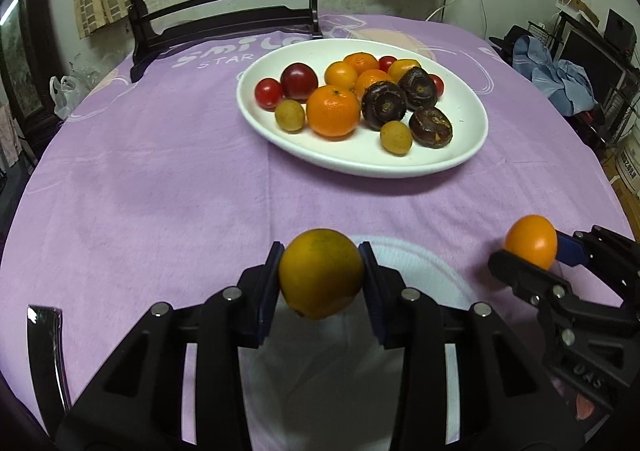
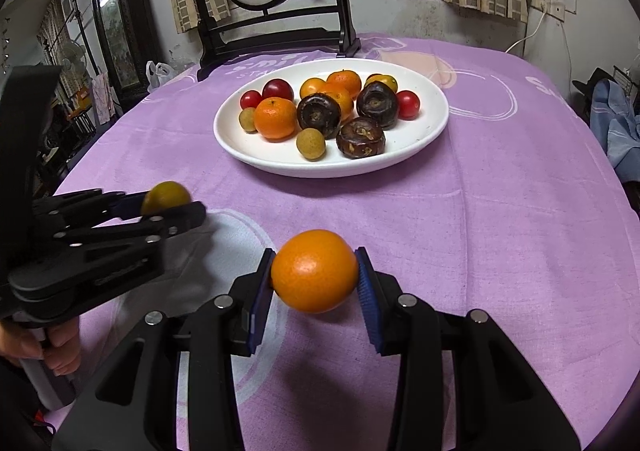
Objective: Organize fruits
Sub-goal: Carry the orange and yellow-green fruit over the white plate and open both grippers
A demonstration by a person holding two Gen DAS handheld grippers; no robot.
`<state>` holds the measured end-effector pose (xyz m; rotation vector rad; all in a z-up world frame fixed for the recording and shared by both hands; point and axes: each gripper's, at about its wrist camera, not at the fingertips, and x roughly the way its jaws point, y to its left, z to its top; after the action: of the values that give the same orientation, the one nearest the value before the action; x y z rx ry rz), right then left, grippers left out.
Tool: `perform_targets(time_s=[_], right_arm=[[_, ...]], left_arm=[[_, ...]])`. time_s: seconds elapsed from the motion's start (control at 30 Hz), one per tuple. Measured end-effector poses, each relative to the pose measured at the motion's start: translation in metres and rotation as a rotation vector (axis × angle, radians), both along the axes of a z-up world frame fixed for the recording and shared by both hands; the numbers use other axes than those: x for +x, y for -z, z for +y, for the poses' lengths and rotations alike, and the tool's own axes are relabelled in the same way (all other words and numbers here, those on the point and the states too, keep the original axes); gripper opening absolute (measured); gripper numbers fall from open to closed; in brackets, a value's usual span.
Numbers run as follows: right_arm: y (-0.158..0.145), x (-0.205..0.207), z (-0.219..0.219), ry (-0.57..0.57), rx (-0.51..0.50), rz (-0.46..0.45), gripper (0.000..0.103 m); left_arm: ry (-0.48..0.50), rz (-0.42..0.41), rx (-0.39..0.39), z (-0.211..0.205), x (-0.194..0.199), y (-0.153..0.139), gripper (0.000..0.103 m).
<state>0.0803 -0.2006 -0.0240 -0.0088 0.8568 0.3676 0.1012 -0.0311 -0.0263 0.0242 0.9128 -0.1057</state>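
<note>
left gripper (image 1: 321, 275) pinching a greenish-yellow citrus (image 1: 321, 273) between blue pads (image 1: 269, 291), held above the cloth (image 1: 160, 191). right gripper (image 2: 315, 271) clamped on an orange (image 2: 315, 270), also off the cloth, pads pressed to both sides. seen from the left wrist, right gripper (image 1: 532, 247) at 4 o'clock of the citrus, well apart. seen from the right wrist, left gripper (image 2: 168, 203) at 10 o'clock of the orange. white plate (image 1: 460, 155) at 12 o'clock of both, resting on the cloth. piled on it: mandarin (image 1: 333, 111) in front, two longans (image 1: 289, 115) beside it, three dark brown water chestnuts (image 1: 384, 105) at 3 o'clock of the mandarin, red tomatoes (image 1: 269, 92) at 10 o'clock, more orange fruit behind. dark wooden stand (image 1: 224, 27) with a round painted panel at 11 o'clock of the plate, on the far cloth edge.
</note>
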Motion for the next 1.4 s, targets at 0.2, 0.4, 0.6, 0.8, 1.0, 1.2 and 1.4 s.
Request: perform_targets(time_s=[0.2,0.4,0.6,0.8,1.0,1.2,1.4], right_arm=[[-0.011,-0.003,-0.004,0.016,0.011,-0.029,0.04],[-0.026,-0.002,-0.006,0.022,-0.004,-0.057,0.04],[-0.043,0.011,-0.007,0.015,-0.049,-0.094,0.04],[-0.047,0.035,-0.005,0.008,-0.06,-0.109,0.04],[-0.039,0.062,-0.004,0.002,-0.036,-0.094,0.04],[-0.028,0.089,0.0,-0.005,-0.061,-0.085,0.04],[-0.016,0.112,0.002,-0.008,-0.09,-0.079,0.04]], left_arm=[[-0.008,-0.014,0.001,0.006,-0.011,-0.011,0.038],[-0.011,-0.048,-0.007,0.008,-0.009,-0.03,0.038],[0.003,-0.074,-0.024,0.002,0.003,-0.051,0.038],[0.016,-0.083,-0.039,-0.009,0.026,-0.058,0.038],[0.027,-0.053,-0.046,-0.019,0.056,-0.046,0.039],[0.012,-0.01,-0.04,-0.026,0.08,-0.027,0.039],[-0.002,-0.001,-0.024,-0.032,0.1,-0.02,0.039]])
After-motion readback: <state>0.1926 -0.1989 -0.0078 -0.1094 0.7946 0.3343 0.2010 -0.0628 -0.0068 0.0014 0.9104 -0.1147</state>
